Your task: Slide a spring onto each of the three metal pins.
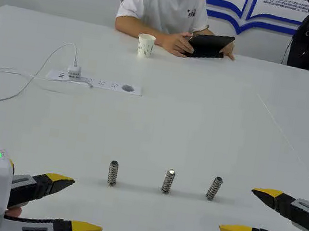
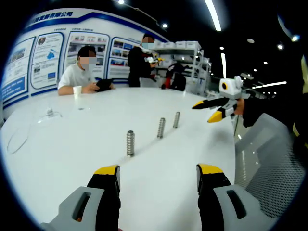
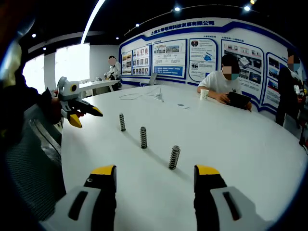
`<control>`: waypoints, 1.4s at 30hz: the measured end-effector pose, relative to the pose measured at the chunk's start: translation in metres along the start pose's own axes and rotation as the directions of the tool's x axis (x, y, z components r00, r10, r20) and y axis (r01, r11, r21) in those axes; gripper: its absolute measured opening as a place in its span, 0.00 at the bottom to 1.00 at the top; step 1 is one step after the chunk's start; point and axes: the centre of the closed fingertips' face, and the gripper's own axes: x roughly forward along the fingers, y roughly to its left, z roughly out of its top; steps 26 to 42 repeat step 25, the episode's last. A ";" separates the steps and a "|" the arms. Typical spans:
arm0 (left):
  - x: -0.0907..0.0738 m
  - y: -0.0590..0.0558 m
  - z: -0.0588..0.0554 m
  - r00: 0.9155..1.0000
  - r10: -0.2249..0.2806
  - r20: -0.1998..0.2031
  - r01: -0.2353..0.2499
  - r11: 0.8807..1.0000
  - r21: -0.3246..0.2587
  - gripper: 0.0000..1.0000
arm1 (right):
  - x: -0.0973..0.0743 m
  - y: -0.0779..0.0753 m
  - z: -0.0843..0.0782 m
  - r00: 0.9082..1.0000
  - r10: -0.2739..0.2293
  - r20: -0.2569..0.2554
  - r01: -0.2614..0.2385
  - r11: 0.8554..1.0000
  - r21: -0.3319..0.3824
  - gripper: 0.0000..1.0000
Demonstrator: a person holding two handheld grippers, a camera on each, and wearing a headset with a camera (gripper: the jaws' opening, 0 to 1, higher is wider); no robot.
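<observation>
Three springs stand in a row near the front of the white table [image 1: 212, 118]: the left spring [image 1: 112, 173], the middle spring [image 1: 168, 181] and the right spring [image 1: 214, 188], the last two leaning a little. Their coils hide the pins almost wholly. A bare metal tip of the middle pin [image 1: 171, 172] shows above its coil; the other two tops are too small to make out.

In the head view both grippers are cut off by the lower edge, and the hands holding them barely show. The left gripper [image 1: 80, 206] sits low at the left corner and the right gripper [image 1: 240, 209] low at the right, each pointing inward toward the row. Both have their yellow-tipped jaws spread wide, with nothing between them.

The springs stand apart from both grippers, ahead of them and between the two. In each gripper view the row runs away beyond the open jaws, untouched.
</observation>
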 end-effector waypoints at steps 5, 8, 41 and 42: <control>0.000 -0.002 -0.001 1.000 -0.001 -0.002 0.001 1.000 0.001 0.66 | 0.000 0.001 -0.002 1.000 -0.006 0.008 0.006 1.000 -0.001 0.68; 0.000 -0.002 -0.001 1.000 0.001 0.000 -0.001 1.000 0.001 0.66 | -0.001 0.001 -0.004 1.000 -0.017 0.016 0.017 1.000 0.014 0.68; 0.000 -0.005 -0.002 1.000 0.002 -0.006 -0.002 1.000 0.002 0.67 | -0.002 0.006 -0.007 0.999 -0.037 0.033 0.036 0.999 0.040 0.68; 0.000 -0.005 -0.002 1.000 0.002 -0.006 -0.002 1.000 0.002 0.67 | -0.002 0.006 -0.007 0.999 -0.037 0.033 0.036 0.999 0.040 0.68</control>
